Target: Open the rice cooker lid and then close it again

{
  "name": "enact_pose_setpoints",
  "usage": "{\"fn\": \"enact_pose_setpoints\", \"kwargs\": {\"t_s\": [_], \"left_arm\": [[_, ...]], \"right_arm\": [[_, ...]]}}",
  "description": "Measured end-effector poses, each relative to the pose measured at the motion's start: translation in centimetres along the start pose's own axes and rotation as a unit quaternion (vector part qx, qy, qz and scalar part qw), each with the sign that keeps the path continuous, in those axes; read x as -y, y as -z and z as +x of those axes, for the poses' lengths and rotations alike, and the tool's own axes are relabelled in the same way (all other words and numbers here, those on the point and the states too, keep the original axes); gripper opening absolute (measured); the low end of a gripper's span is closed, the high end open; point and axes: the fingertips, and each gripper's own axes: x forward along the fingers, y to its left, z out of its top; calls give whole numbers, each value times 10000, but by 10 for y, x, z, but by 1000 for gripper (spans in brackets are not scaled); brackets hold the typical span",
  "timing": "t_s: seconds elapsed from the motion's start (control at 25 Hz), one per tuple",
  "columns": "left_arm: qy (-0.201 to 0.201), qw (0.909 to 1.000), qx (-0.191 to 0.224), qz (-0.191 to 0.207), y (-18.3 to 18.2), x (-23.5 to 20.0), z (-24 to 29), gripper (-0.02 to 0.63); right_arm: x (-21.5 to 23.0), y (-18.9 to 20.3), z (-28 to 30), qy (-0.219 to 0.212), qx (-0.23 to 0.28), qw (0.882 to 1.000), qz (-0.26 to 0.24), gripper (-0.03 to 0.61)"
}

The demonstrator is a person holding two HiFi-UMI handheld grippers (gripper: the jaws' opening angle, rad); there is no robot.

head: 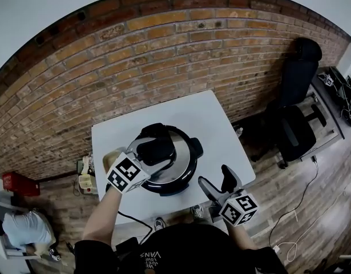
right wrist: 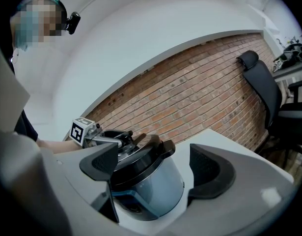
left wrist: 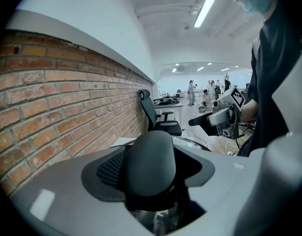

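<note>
The rice cooker [head: 184, 173] stands mid-table on the white table [head: 215, 116], lid down. Its black lid handle [head: 162, 151] sits between the jaws of my left gripper [head: 154, 147], which is shut on it. In the left gripper view that rounded handle [left wrist: 151, 163] fills the gap of the left gripper [left wrist: 155, 178]. My right gripper [head: 215, 178] hovers by the table's front right edge, open and empty. In its own view the right gripper [right wrist: 153, 166] points at the cooker [right wrist: 146, 183], apart from it. The left gripper [right wrist: 122, 140] shows on the lid.
A brick wall [head: 135, 56] backs the table. A black office chair [head: 295, 124] stands to the right, and a cable [head: 303, 201] runs over the wooden floor. A red box [head: 18, 184] and small items lie at the left.
</note>
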Motion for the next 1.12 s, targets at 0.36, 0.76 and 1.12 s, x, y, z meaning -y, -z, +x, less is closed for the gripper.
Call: {"fn": "enact_pose_setpoints", "kwargs": {"t_s": [0.36, 0.76, 1.12], "left_arm": [[-737, 9970, -13, -250, 4, -5, -7, 302], [-2487, 9641, 418, -834, 15, -3, -45, 310], [-3759, 9101, 799, -1551, 44, 29, -117, 308]], "right_arm": [[21, -11, 12, -537, -355, 9976, -245, 448], [29, -20, 20, -1178, -711, 9897, -399, 448], [16, -11, 22, -1405, -838, 9843, -660, 440]]}}
